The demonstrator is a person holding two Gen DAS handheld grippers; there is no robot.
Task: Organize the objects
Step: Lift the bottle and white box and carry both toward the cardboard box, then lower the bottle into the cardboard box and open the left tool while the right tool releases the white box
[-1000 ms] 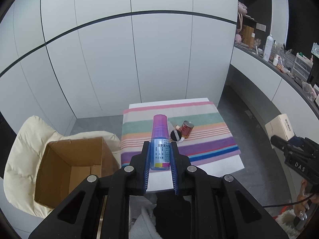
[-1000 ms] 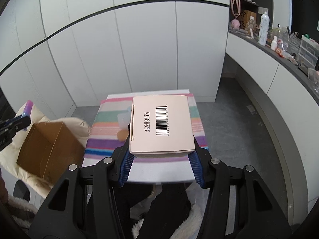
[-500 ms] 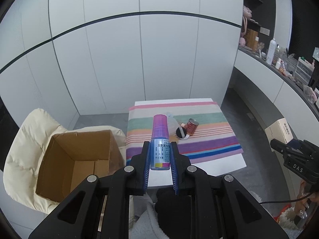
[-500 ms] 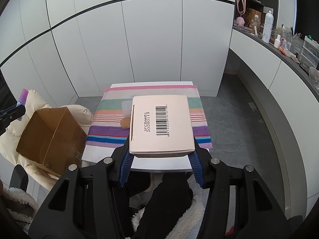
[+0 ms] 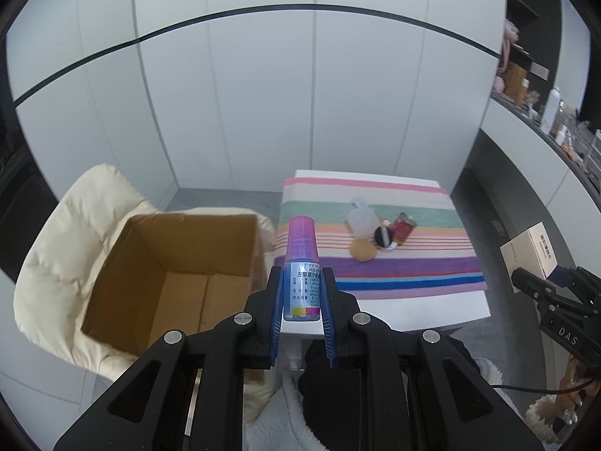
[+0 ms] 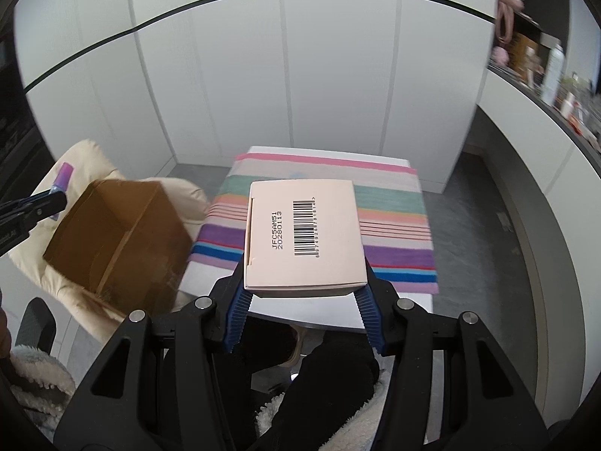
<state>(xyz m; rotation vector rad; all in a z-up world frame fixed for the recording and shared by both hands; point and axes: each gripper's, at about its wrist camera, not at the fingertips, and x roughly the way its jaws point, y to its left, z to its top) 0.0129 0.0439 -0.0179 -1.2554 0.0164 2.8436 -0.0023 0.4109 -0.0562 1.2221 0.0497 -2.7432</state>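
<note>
Cardboard box [image 5: 169, 274] had come much nearer the middle of the left wrist view than a second earlier, and in the right wrist view it had swung in from the left edge toward the striped cloth [image 6: 394, 255]. Both hands had drifted leftward and a little downward, away from the counter [image 5: 413, 315] and toward the open box, which rested on a cream padded seat [image 5: 67, 233].

The left gripper [image 5: 302, 293] had its fingers narrow, clamped on a small bottle [image 5: 302, 274] with a purple cap and blue label, held upright. The right gripper [image 6: 304, 289] had its fingers set wider, gripping a flat pale carton [image 6: 304, 236] with a barcode on top. Neither grip had altered.

A brown puff [image 5: 362, 251], a clear pouch [image 5: 360, 220], a dark round compact [image 5: 383, 235] and a small red jar [image 5: 403, 227] lay clustered on the cloth, not yet collected.

Judged from this, the bottle and carton were on their way to the box, with the bottle nearer its opening; release had not begun, and the clustered items would need later trips.
</note>
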